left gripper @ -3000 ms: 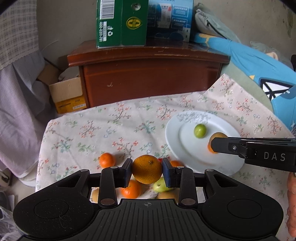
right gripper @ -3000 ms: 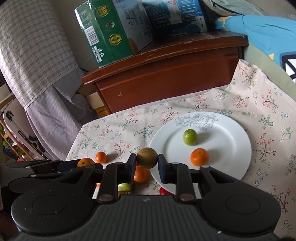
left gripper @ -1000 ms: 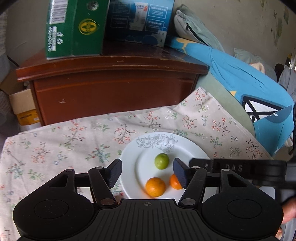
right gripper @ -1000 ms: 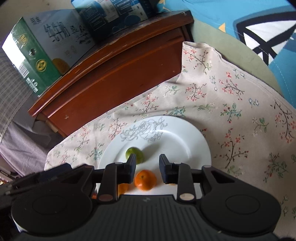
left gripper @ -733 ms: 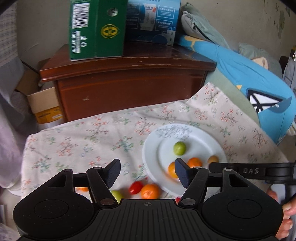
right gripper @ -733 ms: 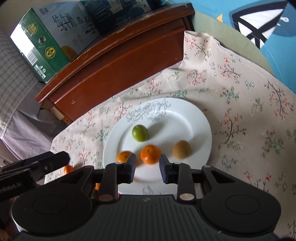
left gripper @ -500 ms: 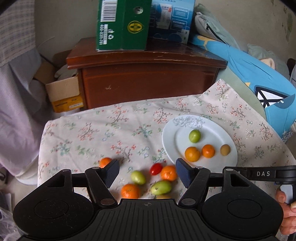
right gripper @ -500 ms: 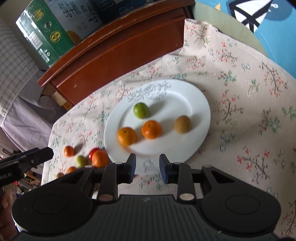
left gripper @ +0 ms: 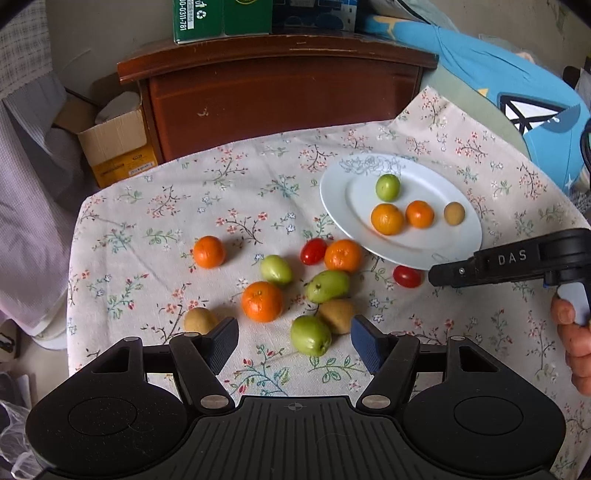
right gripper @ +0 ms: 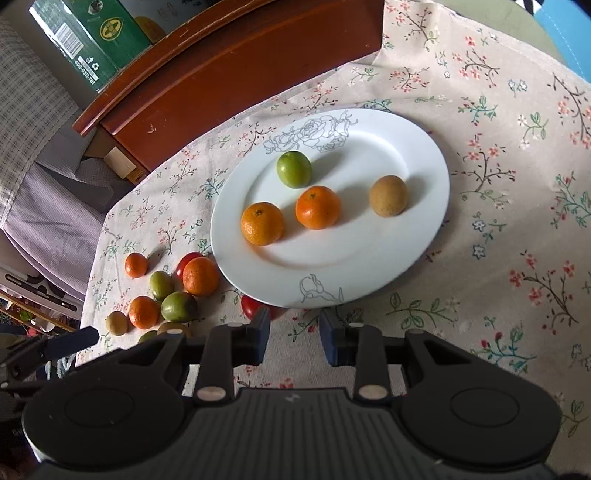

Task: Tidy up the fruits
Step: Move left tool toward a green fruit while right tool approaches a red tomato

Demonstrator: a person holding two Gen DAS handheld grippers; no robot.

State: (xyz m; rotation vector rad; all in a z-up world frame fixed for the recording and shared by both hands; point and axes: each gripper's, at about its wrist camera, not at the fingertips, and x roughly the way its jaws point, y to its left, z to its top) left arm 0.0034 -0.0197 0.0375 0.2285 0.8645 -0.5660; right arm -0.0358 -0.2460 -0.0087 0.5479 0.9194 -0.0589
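Observation:
A white plate (left gripper: 332,195) (right gripper: 424,155) on the floral cloth holds a green fruit (right gripper: 294,169), two oranges (right gripper: 262,223) (right gripper: 317,206) and a brown kiwi (right gripper: 389,195). Several loose fruits lie left of the plate: oranges (left gripper: 262,301), green fruits (left gripper: 310,335), red tomatoes (left gripper: 313,251), kiwis (left gripper: 338,315). My left gripper (left gripper: 294,341) is open and empty, above the green fruit. My right gripper (right gripper: 294,336) is open and empty, just before the plate's near rim; it also shows in the left wrist view (left gripper: 439,275).
A dark wooden cabinet (left gripper: 280,92) with a green carton (left gripper: 221,18) stands behind the table. A cardboard box (left gripper: 114,147) sits on the floor at left. Blue bedding (left gripper: 517,85) lies at right. The table edge drops off at left.
Both grippers have let go of their fruits onto the plate, opened and drawn back. The left gripper has swung left and down over the loose fruits.

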